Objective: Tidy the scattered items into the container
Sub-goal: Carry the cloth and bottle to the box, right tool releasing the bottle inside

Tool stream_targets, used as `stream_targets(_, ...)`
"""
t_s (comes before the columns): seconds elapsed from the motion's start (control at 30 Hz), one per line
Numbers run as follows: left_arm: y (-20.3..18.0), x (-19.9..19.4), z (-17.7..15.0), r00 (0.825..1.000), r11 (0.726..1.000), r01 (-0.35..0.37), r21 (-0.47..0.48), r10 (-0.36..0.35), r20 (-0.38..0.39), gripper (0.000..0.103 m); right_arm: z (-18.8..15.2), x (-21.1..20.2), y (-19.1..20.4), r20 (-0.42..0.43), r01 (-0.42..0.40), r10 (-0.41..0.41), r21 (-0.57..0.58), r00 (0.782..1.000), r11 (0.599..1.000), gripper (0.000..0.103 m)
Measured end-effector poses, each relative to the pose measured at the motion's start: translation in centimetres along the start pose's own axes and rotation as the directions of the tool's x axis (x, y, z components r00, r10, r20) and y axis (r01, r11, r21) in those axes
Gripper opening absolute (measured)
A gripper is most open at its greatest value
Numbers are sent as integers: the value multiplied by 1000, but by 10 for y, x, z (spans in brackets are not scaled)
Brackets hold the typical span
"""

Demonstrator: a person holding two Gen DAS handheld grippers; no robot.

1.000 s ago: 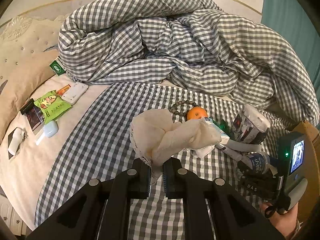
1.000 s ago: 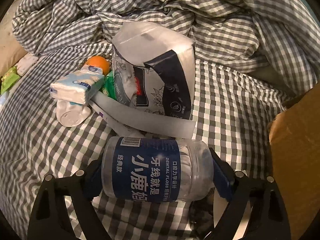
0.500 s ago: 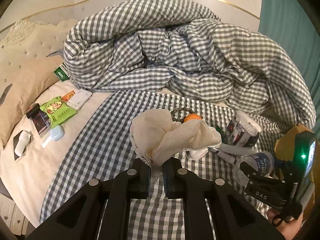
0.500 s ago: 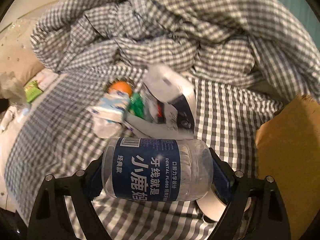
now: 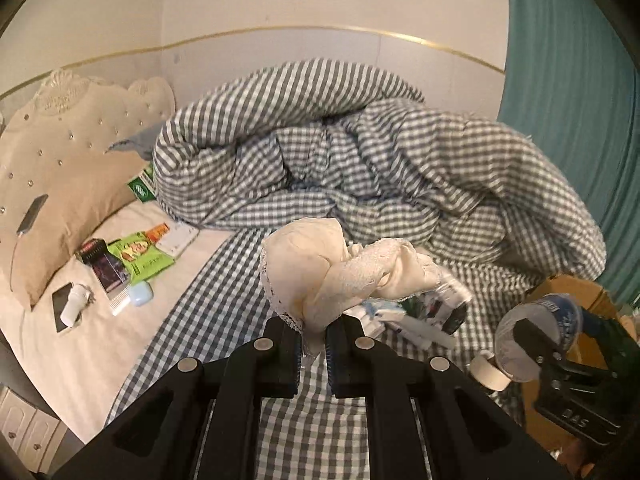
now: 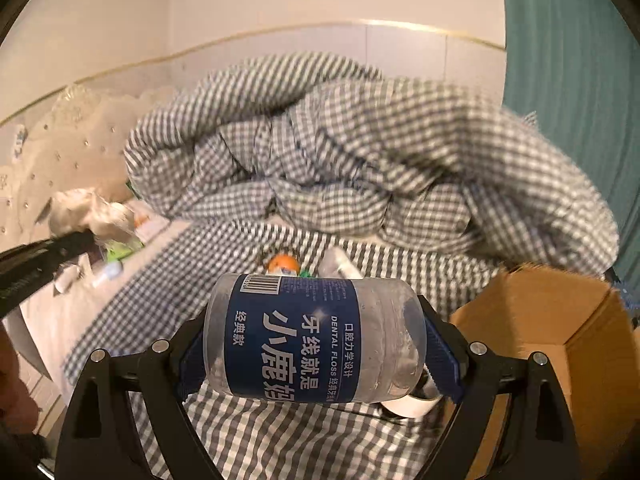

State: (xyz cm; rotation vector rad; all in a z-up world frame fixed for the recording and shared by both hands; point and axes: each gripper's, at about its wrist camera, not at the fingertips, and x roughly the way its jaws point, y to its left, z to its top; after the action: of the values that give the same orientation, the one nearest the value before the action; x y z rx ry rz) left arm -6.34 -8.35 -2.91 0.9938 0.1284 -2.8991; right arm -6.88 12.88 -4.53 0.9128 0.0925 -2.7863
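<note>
Both claws have lifted clear of the bed (image 5: 200,312), the left claw (image 5: 313,334) carrying the cream cloth (image 5: 336,272) and the right claw (image 6: 316,344) the dental floss jar (image 6: 312,336) toward the cardboard box (image 6: 560,320).

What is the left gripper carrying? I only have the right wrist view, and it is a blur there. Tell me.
Observer: The left gripper is shut on a cream cloth with a lace edge.
Operator: Now list what lies by the pillow.
Observer: A green packet, a dark box and a white comb lie on the white sheet.
Operator: Check the pillow itself.
Observer: A flat dark slab, probably a phone, rests on the pillow.
</note>
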Motion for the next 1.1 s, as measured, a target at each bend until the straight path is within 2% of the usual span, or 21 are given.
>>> stream_targets(0.27,-27,-44,5,997,999,32,18,-33,72,10,4,-72,-20,98,30,-31,19,995,999,88)
stream_targets(0.53,-63,-63,0,992,994,94,57,-99,84,10,-6,-115,-61,141,91,-100,73,985,993,89)
stream_targets(0.8,-109,-69,-5,984,982,155,107,-163,72,10,-18,-136,-110,134,182,-200,136,971,974,89)
stream_targets(1.1,-164,-66,-11,972,962,222,161,-232,45,10,-41,-146,-173,70,293,-313,206,947,934,89)
